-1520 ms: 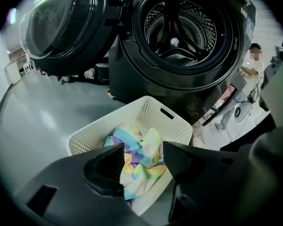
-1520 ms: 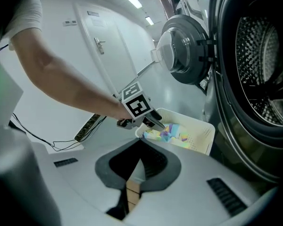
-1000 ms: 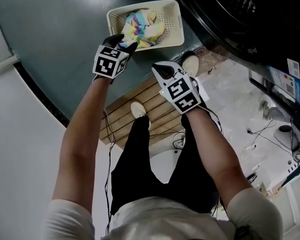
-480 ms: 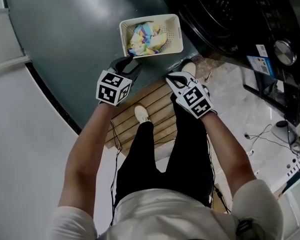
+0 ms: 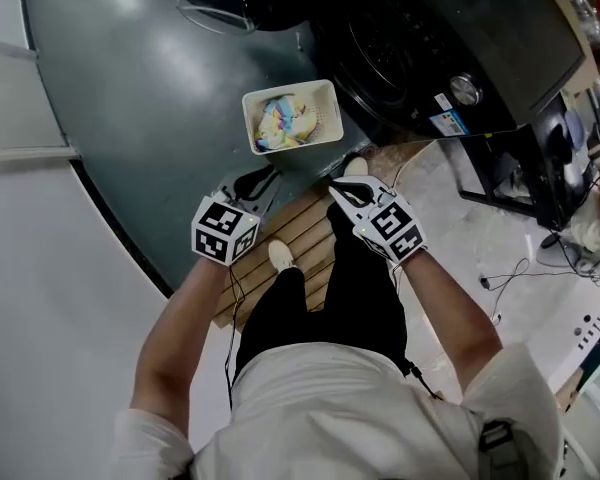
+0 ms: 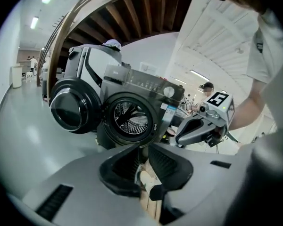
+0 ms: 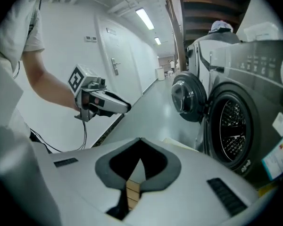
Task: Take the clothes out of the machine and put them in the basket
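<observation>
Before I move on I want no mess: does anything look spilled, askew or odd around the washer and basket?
Nothing stands out. The basket sits upright on the floor with the clothes inside it, none spilled beside it, and the washer door hangs open.

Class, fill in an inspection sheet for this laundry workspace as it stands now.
Surface: grey floor; wooden slat board underfoot.
Job's things: white basket on the floor holding pastel clothes; washing machine with door open, no clothes seen in its drum.
Clutter: odd items at the right edge, too small to tell.
Grippers: left gripper jaws closing, nothing between; right gripper shut, empty.
Cables: black cable beside the board; more on the pale floor.
Surroundings: white wall with a white door.
</observation>
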`<state>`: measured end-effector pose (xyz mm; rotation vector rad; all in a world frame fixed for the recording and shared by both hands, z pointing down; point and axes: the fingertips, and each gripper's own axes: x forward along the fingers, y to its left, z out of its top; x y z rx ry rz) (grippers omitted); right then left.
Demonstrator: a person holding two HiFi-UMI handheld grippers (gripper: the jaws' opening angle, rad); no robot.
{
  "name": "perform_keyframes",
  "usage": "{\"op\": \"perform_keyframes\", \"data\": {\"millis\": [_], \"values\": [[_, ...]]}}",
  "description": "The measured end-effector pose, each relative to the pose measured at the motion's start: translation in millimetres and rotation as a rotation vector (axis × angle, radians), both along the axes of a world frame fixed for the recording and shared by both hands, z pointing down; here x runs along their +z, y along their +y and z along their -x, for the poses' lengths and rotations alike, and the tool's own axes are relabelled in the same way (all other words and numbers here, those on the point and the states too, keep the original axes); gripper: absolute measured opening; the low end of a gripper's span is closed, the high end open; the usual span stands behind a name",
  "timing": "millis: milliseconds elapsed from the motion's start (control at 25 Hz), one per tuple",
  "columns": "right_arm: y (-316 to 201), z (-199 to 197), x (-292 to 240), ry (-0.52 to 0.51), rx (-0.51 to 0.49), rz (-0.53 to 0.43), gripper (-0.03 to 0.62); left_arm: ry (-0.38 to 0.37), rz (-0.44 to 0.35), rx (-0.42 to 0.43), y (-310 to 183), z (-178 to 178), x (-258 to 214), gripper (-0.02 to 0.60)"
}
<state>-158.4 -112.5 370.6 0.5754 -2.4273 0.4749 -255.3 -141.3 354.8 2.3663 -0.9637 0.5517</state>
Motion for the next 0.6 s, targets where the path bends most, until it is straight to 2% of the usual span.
{"op": "perform_keyframes", "data": {"millis": [280, 440, 600], "values": [[34, 8, -115, -0.1, 0.061, -0.059, 0.003, 0.049, -0.071, 0.075, 67, -3, -114, 0.0], [56, 8, -165, -0.18, 0.12, -0.059, 0.003, 0.077, -0.096, 0.111, 100, 0, -162, -0.003], [84, 15, -199, -0.197, 0.107, -0.072, 0.005, 0.108, -0.112, 0.103, 123, 10, -201, -0.003]]}}
